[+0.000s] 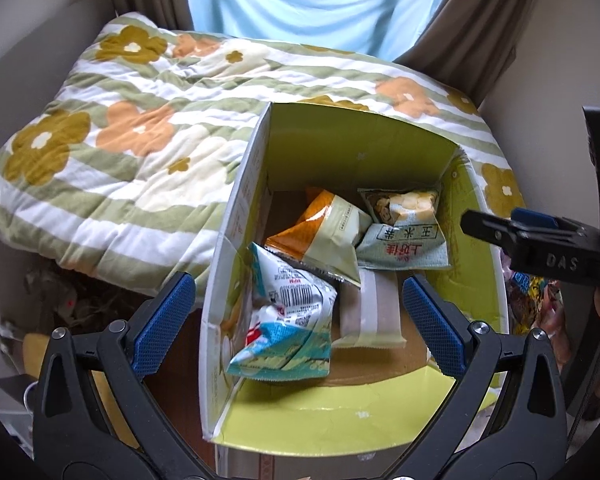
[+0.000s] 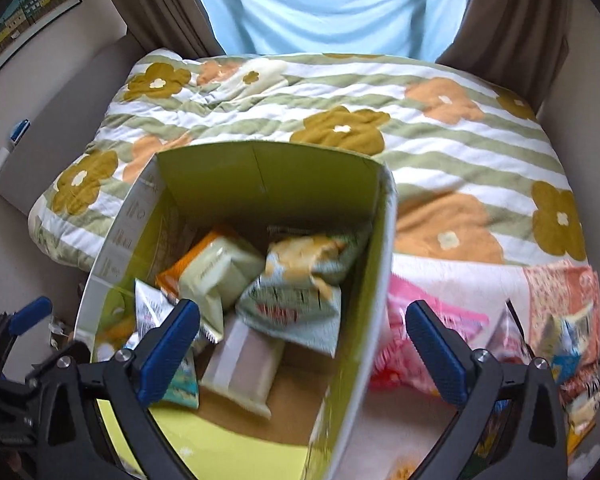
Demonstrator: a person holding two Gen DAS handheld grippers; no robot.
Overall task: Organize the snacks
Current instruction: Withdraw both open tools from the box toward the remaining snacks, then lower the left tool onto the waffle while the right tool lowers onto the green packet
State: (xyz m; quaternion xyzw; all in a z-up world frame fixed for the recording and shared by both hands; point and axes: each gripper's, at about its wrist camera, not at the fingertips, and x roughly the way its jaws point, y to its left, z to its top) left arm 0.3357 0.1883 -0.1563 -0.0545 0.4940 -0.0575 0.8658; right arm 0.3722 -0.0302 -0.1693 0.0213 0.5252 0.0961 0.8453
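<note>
An open cardboard box (image 1: 352, 152) with yellow-green flaps stands against a floral quilt; it also shows in the right wrist view (image 2: 260, 176). Inside lie several snack packs: a teal and white bag (image 1: 288, 320), an orange and pale green pack (image 1: 324, 232), a pale green bag with a corn picture (image 1: 404, 232) and a flat beige pack (image 1: 372, 312). My left gripper (image 1: 296, 320) is open and empty above the box's near left part. My right gripper (image 2: 304, 344) is open and empty, straddling the box's right wall. Its fingers (image 1: 500, 232) also show at the right of the left wrist view.
The floral quilt (image 2: 440, 140) covers a bed behind the box. A pink snack pack (image 2: 400, 320) and other colourful packs (image 2: 572, 344) lie on a patterned cloth right of the box. Curtains and a bright window are at the back. Clutter lies on the floor at left (image 1: 60, 300).
</note>
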